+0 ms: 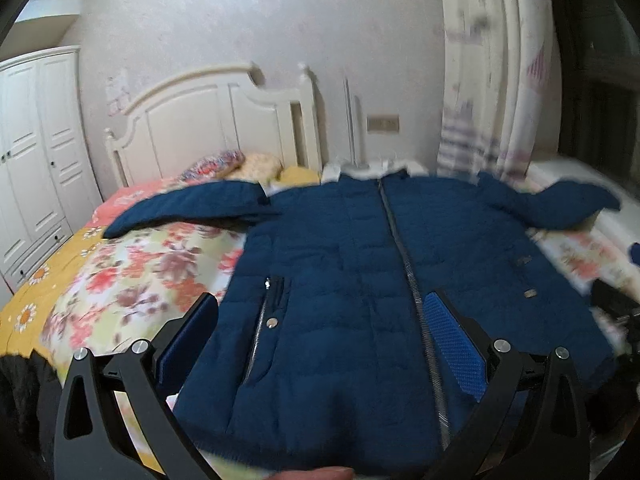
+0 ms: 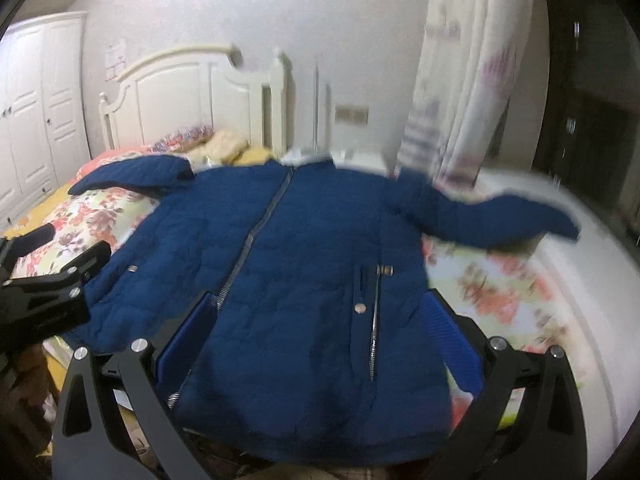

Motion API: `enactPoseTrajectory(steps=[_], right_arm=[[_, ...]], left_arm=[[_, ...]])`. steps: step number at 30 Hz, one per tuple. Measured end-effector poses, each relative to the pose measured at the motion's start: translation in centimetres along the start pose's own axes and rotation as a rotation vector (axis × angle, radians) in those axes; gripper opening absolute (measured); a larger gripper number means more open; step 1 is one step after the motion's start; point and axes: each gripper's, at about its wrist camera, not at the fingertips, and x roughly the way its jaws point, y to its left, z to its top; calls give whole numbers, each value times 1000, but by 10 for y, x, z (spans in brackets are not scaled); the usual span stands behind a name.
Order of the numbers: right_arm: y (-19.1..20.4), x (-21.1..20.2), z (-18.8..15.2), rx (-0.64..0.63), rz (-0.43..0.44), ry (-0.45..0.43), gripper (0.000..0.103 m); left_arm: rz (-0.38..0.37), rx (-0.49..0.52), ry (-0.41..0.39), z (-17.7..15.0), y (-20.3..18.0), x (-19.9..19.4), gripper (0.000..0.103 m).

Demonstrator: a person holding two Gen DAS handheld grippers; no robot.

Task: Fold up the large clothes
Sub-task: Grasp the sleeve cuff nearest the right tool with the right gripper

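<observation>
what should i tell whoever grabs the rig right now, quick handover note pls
Left gripper: open, holding nothing, over the left half of the hem.
Right gripper: open, holding nothing, over the right half of the hem.
Blue padded jacket: lies front up and zipped on the floral bedspread, collar toward the headboard, both sleeves spread out to the sides.
Done: jacket laid flat.
Left: every fold; probably sleeves in first, then the body.

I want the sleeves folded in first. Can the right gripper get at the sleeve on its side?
Probably yes: the right gripper is open over the jacket, and the sleeve lies spread on the bed, uncovered.
</observation>
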Motion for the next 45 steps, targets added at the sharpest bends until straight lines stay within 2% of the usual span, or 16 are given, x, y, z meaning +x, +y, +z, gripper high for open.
enactPoseTrajectory(steps=[5, 10, 17, 21, 24, 25, 26, 28, 32, 35, 38, 39, 41, 42, 43, 45], right_arm=[[-78, 74, 10, 161, -74, 122, 101], [-191, 133, 16, 431, -181, 139, 101], [-301, 198, 34, 610, -315, 155, 100], [-330, 231, 56, 617, -362, 168, 91], [-340, 245, 68, 622, -426, 183, 80], [-342, 248, 72, 627, -445, 178, 62], [-343, 249, 75, 623, -471, 167, 33], [-328, 242, 97, 576, -481, 84, 14], [-231, 230, 154, 276, -449, -71, 9], [-118, 237, 180, -12, -322, -119, 9], [-23, 263, 176, -222, -131, -42, 11], [5, 274, 170, -288, -83, 3, 15], [53, 306, 142, -441, -13, 152, 55], [65, 317, 128, -482, 20, 224, 66], [71, 327, 110, -517, 34, 285, 71], [60, 317, 109, -450, 82, 279, 74]], left_arm=[[-58, 14, 201, 26, 1, 118, 99], [-54, -43, 281, 53, 9, 212, 99], [-83, -86, 382, 57, 16, 286, 99], [-79, -77, 375, 50, 14, 289, 99], [-82, -82, 379, 50, 15, 291, 99], [-83, -83, 379, 49, 16, 291, 99], [-82, -83, 378, 49, 15, 291, 99], [-75, -77, 378, 49, 13, 291, 99], [-72, -76, 378, 49, 12, 290, 99], [-76, -80, 378, 49, 13, 290, 99], [-84, -89, 375, 50, 15, 290, 99], [-88, -93, 374, 50, 15, 290, 99], [-95, -102, 371, 49, 16, 289, 99], [-97, -105, 370, 49, 17, 289, 99], [-101, -109, 369, 50, 17, 289, 99], [-104, -112, 367, 50, 18, 289, 99]])
